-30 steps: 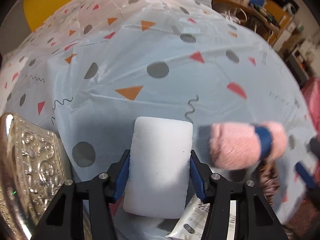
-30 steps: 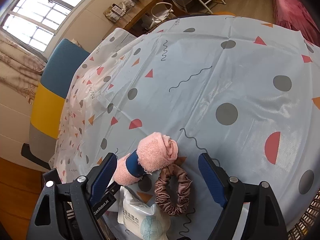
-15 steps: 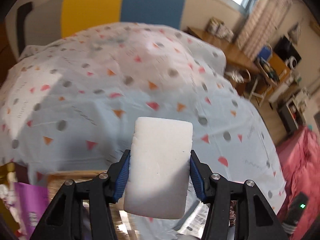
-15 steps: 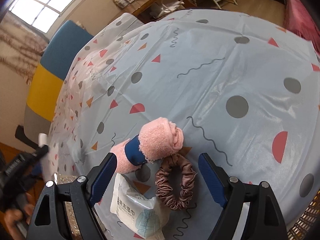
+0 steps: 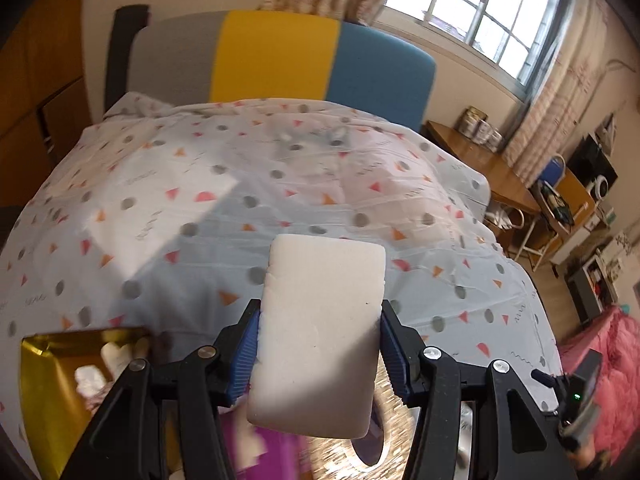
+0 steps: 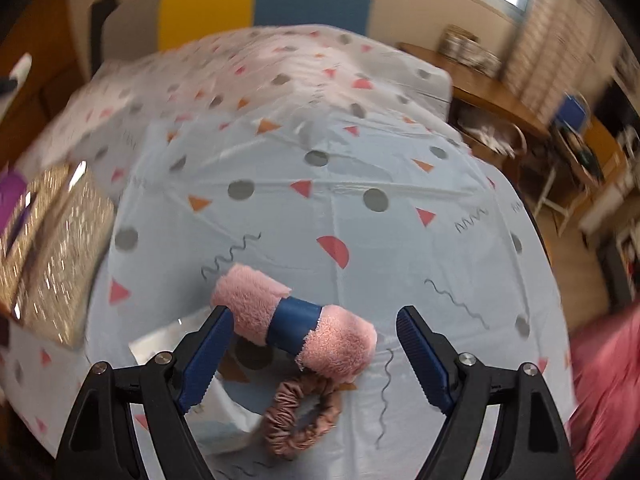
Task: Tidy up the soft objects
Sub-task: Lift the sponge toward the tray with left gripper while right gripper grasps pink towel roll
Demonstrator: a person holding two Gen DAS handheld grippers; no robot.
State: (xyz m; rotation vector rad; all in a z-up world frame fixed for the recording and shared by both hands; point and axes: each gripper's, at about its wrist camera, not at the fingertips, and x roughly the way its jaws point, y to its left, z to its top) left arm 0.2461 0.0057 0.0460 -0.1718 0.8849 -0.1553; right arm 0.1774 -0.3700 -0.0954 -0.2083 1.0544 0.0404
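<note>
My left gripper (image 5: 318, 350) is shut on a white sponge block (image 5: 320, 332) and holds it up in the air above a gold glitter box (image 5: 60, 380) with purple contents. My right gripper (image 6: 314, 354) is open and empty, hovering over a rolled pink towel with a blue band (image 6: 294, 322). A brown-pink satin scrunchie (image 6: 302, 416) lies just in front of the towel. A white tissue packet (image 6: 224, 420) lies to the left of the scrunchie, partly behind my left finger.
The gold glitter box (image 6: 56, 252) stands at the table's left edge in the right wrist view. The table wears a pale blue patterned cloth (image 6: 360, 216). A yellow and blue chair back (image 5: 300, 64) is behind the table. A wooden desk (image 5: 492, 160) stands at the right.
My left gripper has lifted the sponge off the table and swung it left over the gold box. My right gripper has turned and moved closer to the pink towel, staying open.
</note>
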